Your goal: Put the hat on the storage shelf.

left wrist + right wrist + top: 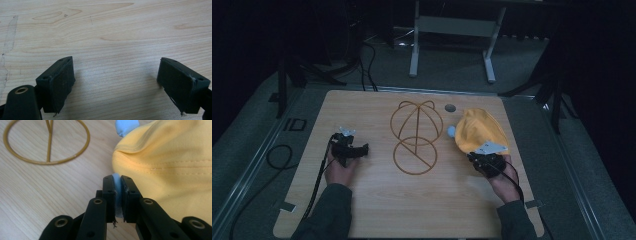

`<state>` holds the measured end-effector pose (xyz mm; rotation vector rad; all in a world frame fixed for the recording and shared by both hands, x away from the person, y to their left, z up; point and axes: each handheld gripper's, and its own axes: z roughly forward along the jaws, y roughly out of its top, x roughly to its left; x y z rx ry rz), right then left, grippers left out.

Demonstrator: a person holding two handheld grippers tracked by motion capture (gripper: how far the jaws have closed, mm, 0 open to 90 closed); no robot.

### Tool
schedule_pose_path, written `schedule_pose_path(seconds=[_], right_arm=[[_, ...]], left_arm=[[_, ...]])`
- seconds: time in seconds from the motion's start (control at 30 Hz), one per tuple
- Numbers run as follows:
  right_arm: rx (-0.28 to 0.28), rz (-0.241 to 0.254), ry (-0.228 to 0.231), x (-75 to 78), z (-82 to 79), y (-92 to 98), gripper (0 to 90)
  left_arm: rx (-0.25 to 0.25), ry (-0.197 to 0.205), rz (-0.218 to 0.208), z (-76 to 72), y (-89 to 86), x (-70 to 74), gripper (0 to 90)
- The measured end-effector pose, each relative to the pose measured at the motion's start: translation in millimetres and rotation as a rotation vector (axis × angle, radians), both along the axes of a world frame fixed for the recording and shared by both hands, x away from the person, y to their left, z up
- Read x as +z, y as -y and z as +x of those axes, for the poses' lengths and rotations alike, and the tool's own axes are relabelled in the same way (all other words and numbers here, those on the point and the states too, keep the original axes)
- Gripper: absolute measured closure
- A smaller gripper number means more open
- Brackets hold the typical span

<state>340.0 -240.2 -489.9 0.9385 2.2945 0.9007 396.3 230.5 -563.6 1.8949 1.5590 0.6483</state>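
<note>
A: Over the table, high view: yellow cap [479, 131] sits right of the wire stand [416, 136], right gripper [484, 161] at its near edge. Left gripper [350, 149] idle, well apart.

B: Left gripper view: jaws wide, nothing btwn, bare table [112, 32].

A: Right gripper view: jaws clamped on a light-blue strip at the cap's edge. Lift slow imo, thin pinch could slip.

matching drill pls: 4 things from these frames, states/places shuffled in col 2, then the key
Column 1
1. left gripper
2. right gripper
3. yellow cap
4. gold wire frame

Column 2
A. lies at the table's middle
B. shut on a pale blue edge
C. open above bare wood
D. lies at the table's right side, beside a gripper

Pairs: 1-C, 2-B, 3-D, 4-A
</note>
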Motion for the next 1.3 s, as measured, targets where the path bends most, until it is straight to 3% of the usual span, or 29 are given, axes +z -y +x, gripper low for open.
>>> schedule_pose_path(seconds=[0.23,0.57,0.67,0.87,1.07,1.3], right_arm=[[0.01,0.019,0.024,20.0,-1.6,-0.1,83.2],[0.001,0.096,0.093,55.6,-9.6,10.5,83.2],[-0.006,0.129,0.094,59.7,-10.7,15.6,83.1],[-0.043,0.134,0.119,65.9,-13.3,25.6,83.1],[-0.056,0.181,0.137,74.0,-17.6,37.3,82.8],[-0.062,0.123,0.086,66.8,-16.1,42.8,77.2]], left_arm=[[0.001,0.001,-0.001,0.0,0.1,-0.1,14.6],[0.001,0.001,-0.002,0.0,0.1,-0.1,14.6],[0.001,0.001,-0.002,0.0,0.1,0.0,14.6],[0.001,0.001,-0.002,0.0,0.1,0.0,14.6],[0.001,0.001,-0.002,0.0,0.1,0.0,14.6],[0.001,0.001,-0.002,0.0,0.1,-0.1,14.6]])
